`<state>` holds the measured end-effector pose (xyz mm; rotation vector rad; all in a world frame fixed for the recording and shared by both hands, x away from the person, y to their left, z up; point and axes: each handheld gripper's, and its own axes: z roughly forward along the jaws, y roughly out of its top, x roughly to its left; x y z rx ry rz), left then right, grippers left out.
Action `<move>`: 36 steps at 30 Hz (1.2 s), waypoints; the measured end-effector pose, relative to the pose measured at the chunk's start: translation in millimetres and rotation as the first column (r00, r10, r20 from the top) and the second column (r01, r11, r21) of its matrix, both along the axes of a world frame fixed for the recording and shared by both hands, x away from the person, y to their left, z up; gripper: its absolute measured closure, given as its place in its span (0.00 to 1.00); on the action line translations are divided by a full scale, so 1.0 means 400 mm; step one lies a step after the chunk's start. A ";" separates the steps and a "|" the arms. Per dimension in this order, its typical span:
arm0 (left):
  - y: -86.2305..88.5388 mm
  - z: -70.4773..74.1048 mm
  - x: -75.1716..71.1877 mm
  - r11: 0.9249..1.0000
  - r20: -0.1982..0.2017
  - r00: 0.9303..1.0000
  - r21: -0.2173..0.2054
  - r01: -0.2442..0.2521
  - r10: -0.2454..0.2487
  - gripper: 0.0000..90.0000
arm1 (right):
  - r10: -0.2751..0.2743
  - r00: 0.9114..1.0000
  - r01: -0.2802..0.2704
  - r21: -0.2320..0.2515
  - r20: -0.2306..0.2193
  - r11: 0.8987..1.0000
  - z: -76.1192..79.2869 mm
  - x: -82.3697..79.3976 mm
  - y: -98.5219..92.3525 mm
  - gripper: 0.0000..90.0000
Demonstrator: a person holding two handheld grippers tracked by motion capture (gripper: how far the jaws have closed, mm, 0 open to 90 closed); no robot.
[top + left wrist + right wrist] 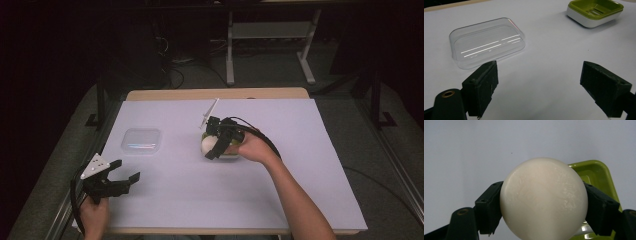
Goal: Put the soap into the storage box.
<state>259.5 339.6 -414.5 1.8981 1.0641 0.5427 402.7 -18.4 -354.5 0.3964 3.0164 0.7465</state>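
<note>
Figure: placing a soap bar into its dish.

Right hand-held gripper (543, 207) clamping a rounded cream soap bar (543, 202) by its two flanks, jaws pressing at 9 and 3 o'clock of the bar. Hovering at the desk's centre, over the near-left edge of the green-and-white soap dish (231, 150); in the right gripper view, green tray (599, 177) lying behind the bar toward 2 o'clock.

Left hand-held gripper (119, 181) resting idle at 8 o'clock of the desk (300, 190), jaws spread wide with nothing between them. Clear plastic lid (487, 41) lying flat just ahead of it toward 11 o'clock, well apart from the dish at 1 o'clock in the left gripper view.

Doing the step well, as judged here: carrying the bar farther over the tray until centred above the ribbed floor; lowering slowly, keeping the long side level; easing the jaws apart only once the bar is touching the tray. Slippery rounded surface likely squirting out under extra squeeze, so holding pressure steady. Keeping jaw tips clear of the dish rim, avoiding tipping the light dish.
</note>
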 end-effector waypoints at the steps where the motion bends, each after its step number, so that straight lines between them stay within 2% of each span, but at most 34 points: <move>1: 0.000 0.000 0.000 1.000 -0.001 1.000 0.001 0.002 -0.002 0.16 | -0.012 1.000 0.012 0.002 -0.002 1.000 -0.001 0.008 -0.003 0.27; 14: 0.001 0.001 0.000 1.000 0.001 1.000 -0.001 0.001 -0.001 0.16 | -0.075 0.997 0.075 0.003 -0.015 0.997 -0.020 0.055 -0.030 0.27; 26: 0.000 0.000 0.001 1.000 -0.001 1.000 0.004 0.006 -0.006 0.16 | -0.145 0.989 0.145 -0.013 -0.026 0.989 -0.049 0.099 -0.060 0.27; 36: 0.000 0.000 0.001 1.000 -0.003 1.000 0.001 0.004 -0.004 0.16 | -0.167 0.986 0.167 -0.028 -0.026 0.986 -0.071 0.118 -0.062 0.26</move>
